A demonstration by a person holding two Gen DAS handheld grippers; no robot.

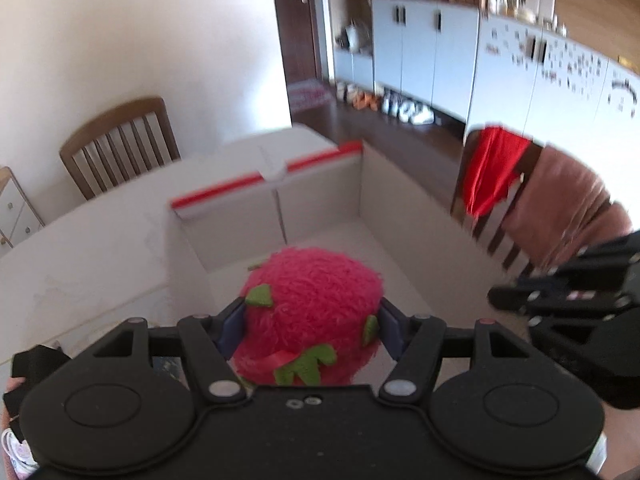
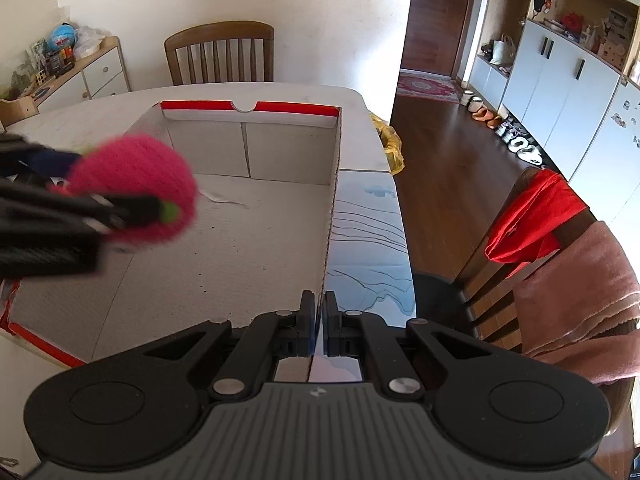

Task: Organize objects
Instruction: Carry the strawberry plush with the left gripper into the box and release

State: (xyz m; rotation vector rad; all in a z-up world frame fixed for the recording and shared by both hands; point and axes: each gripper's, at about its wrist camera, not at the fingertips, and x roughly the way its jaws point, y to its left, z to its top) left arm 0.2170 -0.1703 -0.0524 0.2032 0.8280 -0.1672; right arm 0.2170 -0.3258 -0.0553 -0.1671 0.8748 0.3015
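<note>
A fuzzy pink plush fruit with green felt leaves (image 1: 312,312) sits between the blue pads of my left gripper (image 1: 312,322), which is shut on it. The toy hangs over the inside of an open white cardboard box with red-edged rims (image 1: 280,200). In the right wrist view the same plush (image 2: 136,184) and left gripper (image 2: 116,180) appear blurred above the left part of the box floor (image 2: 224,248). My right gripper (image 2: 319,304) is shut on the top edge of the box's right wall (image 2: 332,208). It also shows as a dark shape, the right gripper (image 1: 520,300), at the box's right side.
The box stands on a pale table (image 2: 280,92). One wooden chair (image 2: 220,52) stands behind the table; another (image 2: 560,240) at the right carries a red cloth and a pink towel. A low cabinet (image 2: 100,68) is at the far left, and a yellow bag (image 2: 390,144) lies past the table's edge.
</note>
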